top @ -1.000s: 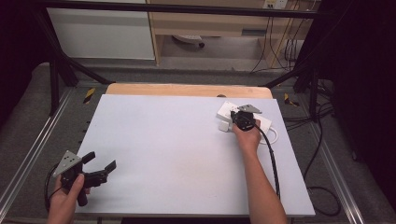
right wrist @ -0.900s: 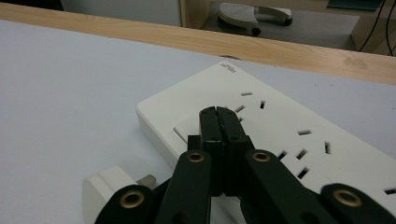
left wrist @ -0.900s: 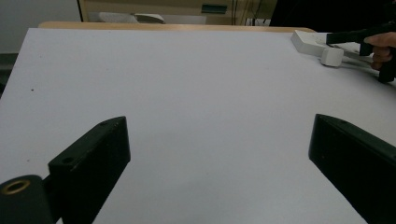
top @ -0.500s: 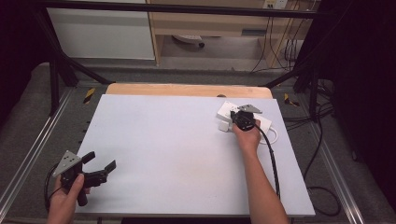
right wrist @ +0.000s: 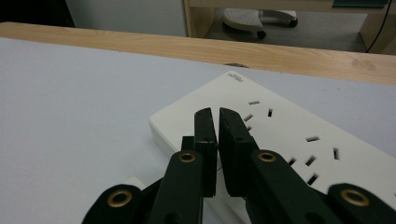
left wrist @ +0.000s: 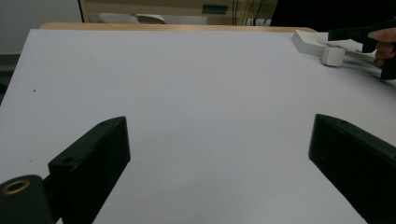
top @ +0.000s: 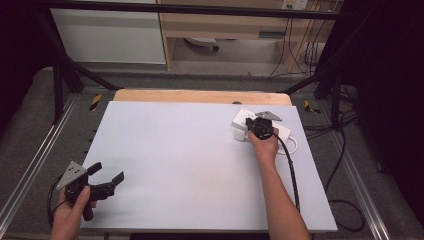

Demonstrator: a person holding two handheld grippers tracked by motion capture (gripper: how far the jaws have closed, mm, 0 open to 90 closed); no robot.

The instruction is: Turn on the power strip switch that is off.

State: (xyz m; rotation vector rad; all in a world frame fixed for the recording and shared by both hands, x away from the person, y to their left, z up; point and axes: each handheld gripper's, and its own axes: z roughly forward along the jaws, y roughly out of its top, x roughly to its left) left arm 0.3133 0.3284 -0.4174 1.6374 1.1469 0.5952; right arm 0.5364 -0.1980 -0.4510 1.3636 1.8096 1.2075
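Observation:
A white power strip [top: 243, 118] lies at the far right of the white table [top: 190, 150]; its sockets face up in the right gripper view [right wrist: 289, 135]. A small white cube-shaped plug [top: 240, 135] sits against its near end [left wrist: 333, 56]. My right gripper [right wrist: 218, 114] hovers over that end of the strip. Its jaws stand almost together with a thin slit, have just been opening slightly, and hold nothing. My left gripper [top: 107, 181] rests at the near left corner, wide open and empty [left wrist: 219, 135].
A wooden strip [top: 200, 96] runs along the table's far edge. Beyond it stand a cabinet [top: 110, 35] and a shelf with cables. The right gripper's black cable [top: 292, 175] trails along the forearm. Metal rails flank the table.

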